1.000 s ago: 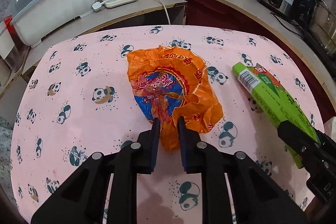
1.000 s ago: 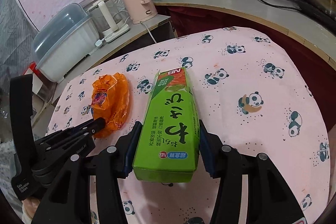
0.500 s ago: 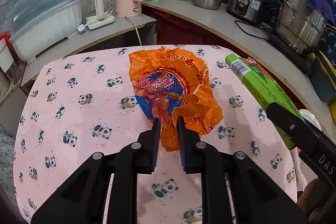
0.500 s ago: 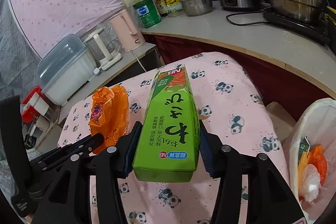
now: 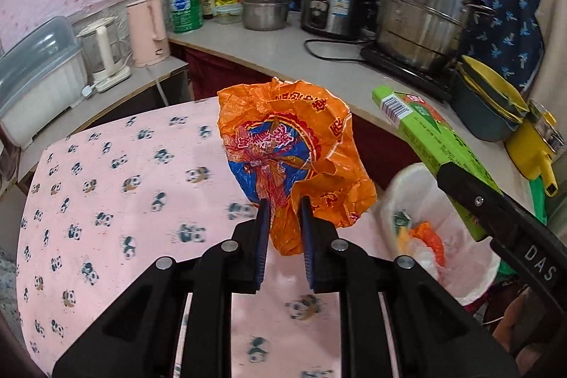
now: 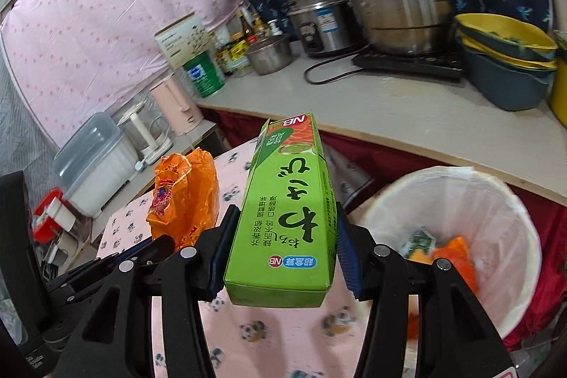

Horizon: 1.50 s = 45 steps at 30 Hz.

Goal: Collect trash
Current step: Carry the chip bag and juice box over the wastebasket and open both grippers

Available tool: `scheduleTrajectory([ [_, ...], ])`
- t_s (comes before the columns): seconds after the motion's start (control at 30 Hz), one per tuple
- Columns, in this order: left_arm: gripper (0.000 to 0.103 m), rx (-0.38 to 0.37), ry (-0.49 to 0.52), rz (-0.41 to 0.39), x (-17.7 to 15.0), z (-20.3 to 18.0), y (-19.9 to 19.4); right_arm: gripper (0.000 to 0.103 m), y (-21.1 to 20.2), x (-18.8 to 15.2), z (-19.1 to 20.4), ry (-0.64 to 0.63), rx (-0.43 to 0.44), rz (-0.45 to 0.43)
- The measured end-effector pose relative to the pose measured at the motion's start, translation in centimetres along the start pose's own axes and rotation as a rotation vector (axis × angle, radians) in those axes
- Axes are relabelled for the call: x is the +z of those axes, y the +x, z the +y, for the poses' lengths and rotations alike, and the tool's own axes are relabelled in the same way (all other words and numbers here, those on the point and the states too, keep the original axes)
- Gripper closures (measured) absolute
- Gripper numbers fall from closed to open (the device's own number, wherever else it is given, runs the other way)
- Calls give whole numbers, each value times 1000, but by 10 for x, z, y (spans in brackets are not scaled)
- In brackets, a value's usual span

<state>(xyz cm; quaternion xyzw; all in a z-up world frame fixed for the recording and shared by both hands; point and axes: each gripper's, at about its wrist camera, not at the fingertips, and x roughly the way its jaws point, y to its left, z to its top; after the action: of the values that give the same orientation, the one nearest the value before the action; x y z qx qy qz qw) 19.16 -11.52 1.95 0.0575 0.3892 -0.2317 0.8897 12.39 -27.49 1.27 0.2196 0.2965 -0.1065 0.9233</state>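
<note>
My left gripper [image 5: 284,214] is shut on the lower edge of a crumpled orange snack wrapper [image 5: 294,151], held in the air above the pink panda tablecloth [image 5: 106,186]. My right gripper [image 6: 283,229] is shut on a long green carton [image 6: 287,218], its blue pads pressed on both long sides. That carton [image 5: 436,144] and the right gripper's finger show at the right of the left wrist view; the wrapper [image 6: 184,197] shows left of the carton in the right wrist view. A white-lined trash bin [image 6: 496,236] with some trash inside stands below right, beside the table.
A curved counter [image 6: 407,123] behind the bin carries steel pots [image 6: 400,6], a rice cooker [image 5: 333,6], stacked basins [image 6: 506,59], and bottles. A pink kettle [image 5: 147,30] and a white lidded box [image 5: 35,80] sit on a side shelf at left.
Both grippers have lifted their loads off the table and swung right. The trash bin, unseen a second ago, now sits below the carton and beside the wrapper.
</note>
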Motion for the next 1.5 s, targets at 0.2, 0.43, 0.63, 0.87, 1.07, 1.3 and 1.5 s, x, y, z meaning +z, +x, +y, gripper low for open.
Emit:
scheduleTrajectory([
  [0.2, 86, -62, 50, 11, -7, -55, -8, 53, -36, 1, -51, 65, -47, -40],
  [0.43, 86, -122, 104, 54, -19, -104, -3, 53, -60, -11, -99, 143, -97, -59],
  [0.63, 86, -151, 140, 91, -29, -132, 8, 53, -67, -22, -128, 184, -134, -52],
  [0.87, 86, -156, 161, 120, -37, -150, 21, 53, -64, -29, -141, 198, -152, -41],
  [1.07, 85, -153, 181, 135, -40, -158, 30, 53, -57, -33, -146, 207, -159, -26],
  [1.3, 80, -151, 189, 141, -43, -161, 39, 52, -50, -32, -151, 214, -174, -20],
  [1.5, 46, -128, 171, 88, -41, -157, 35, 43, -51, -30, -152, 236, -187, -48],
])
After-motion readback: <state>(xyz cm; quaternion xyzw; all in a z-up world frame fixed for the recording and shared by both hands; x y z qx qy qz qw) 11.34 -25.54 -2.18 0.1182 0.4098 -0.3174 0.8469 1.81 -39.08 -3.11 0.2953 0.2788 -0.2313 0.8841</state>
